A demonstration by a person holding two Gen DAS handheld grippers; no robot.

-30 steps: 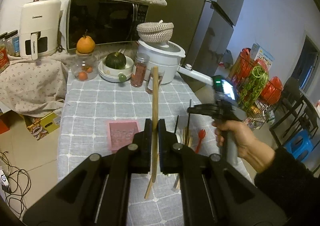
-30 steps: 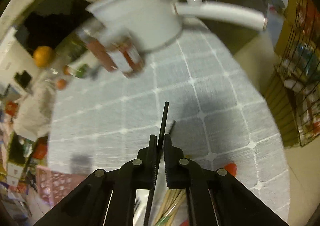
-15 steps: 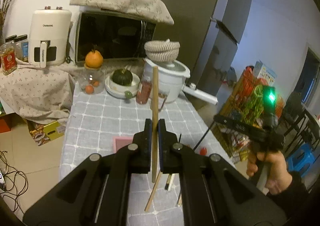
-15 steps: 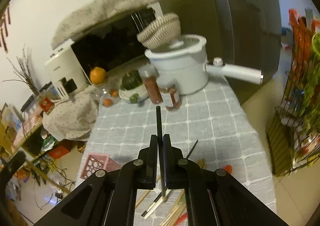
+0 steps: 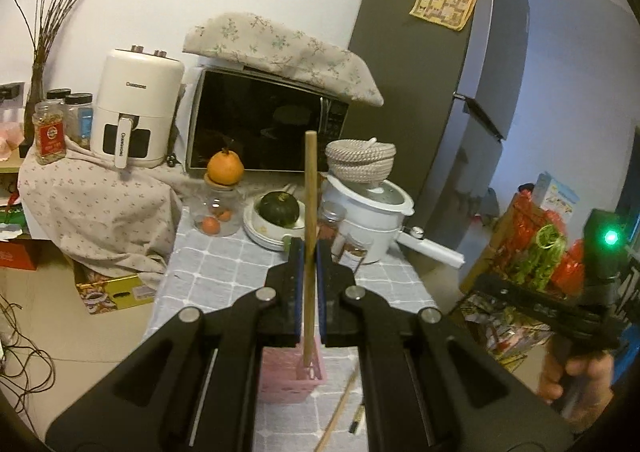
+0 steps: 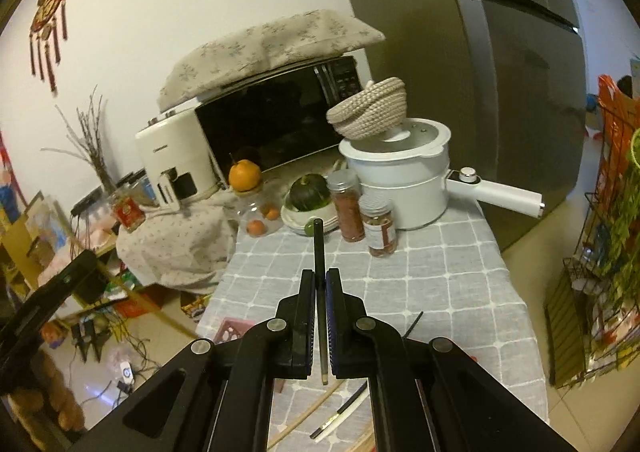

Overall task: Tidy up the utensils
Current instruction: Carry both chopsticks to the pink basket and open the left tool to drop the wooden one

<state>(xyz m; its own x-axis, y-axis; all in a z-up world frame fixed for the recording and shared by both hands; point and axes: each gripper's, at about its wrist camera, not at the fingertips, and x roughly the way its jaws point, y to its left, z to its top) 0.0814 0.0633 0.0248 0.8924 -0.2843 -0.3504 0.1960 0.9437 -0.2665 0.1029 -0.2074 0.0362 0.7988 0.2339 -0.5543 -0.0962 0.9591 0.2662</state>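
Observation:
My left gripper is shut on a wooden chopstick, held upright with its lower tip just above or inside the pink slotted basket on the grey checked table. My right gripper is shut on a black chopstick, held upright above the table's near part. The pink basket shows to its lower left. More chopsticks lie loose on the cloth below it, and one wooden chopstick lies right of the basket. The right gripper's body shows at far right.
At the table's back stand a white pot with a long handle, two spice jars, a bowl with a green squash and a glass jar with an orange. A microwave and air fryer sit behind.
Both grippers have risen and tilted up, so each view shows more of the room. The wooden chopstick's lower tip now sits over the pink basket. The right gripper lifted the black chopstick off the table.

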